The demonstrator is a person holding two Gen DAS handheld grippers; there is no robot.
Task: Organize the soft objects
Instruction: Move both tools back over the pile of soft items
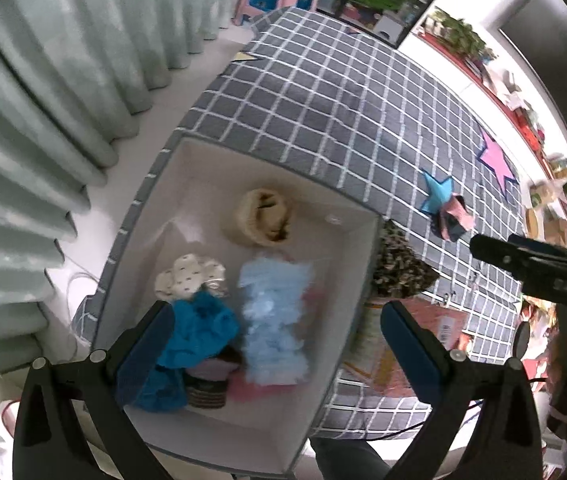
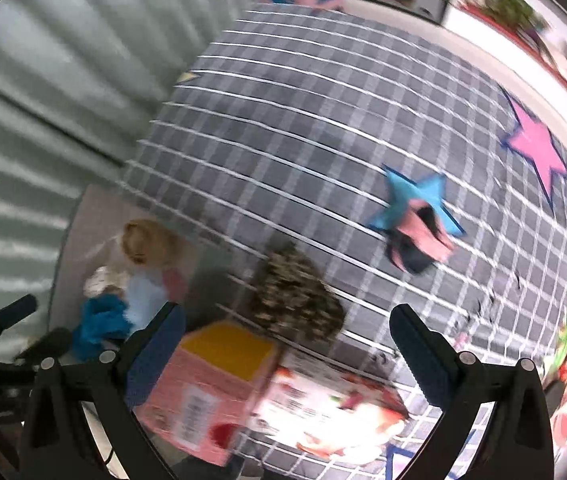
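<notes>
white box (image 1: 187, 168) sits at the near-left edge of the checked bed cover (image 1: 323, 92), all places given from the box. inside it: cream knit piece (image 1: 261, 216) toward the far wall, dotted white piece (image 1: 189, 274) left of centre, teal piece (image 1: 199, 328) nearer the camera, pale blue fluffy piece (image 1: 275, 320) in the middle, touching the teal one, a striped brown roll (image 1: 207, 394) at the near end under the teal. just outside the right wall a leopard-print piece (image 1: 401, 268) lies on the cover, touching or nearly touching the wall, hard to tell. further right, well apart from the box, a pink-and-dark piece (image 1: 453, 220) lies on a blue star (image 1: 435, 194), pink star (image 1: 497, 160) beyond that. pink carton (image 2: 207, 384) with a yellow top near the box's near-right corner, blurred. left gripper (image 1: 277, 344) hangs over the box, jaws spread wide, nothing between the pads, blue piece below them. right gripper (image 2: 287, 348) is right of the box over the carton and cover, jaws also spread wide and empty; view smeared. curtain (image 1: 43, 120) left of the box.
</notes>
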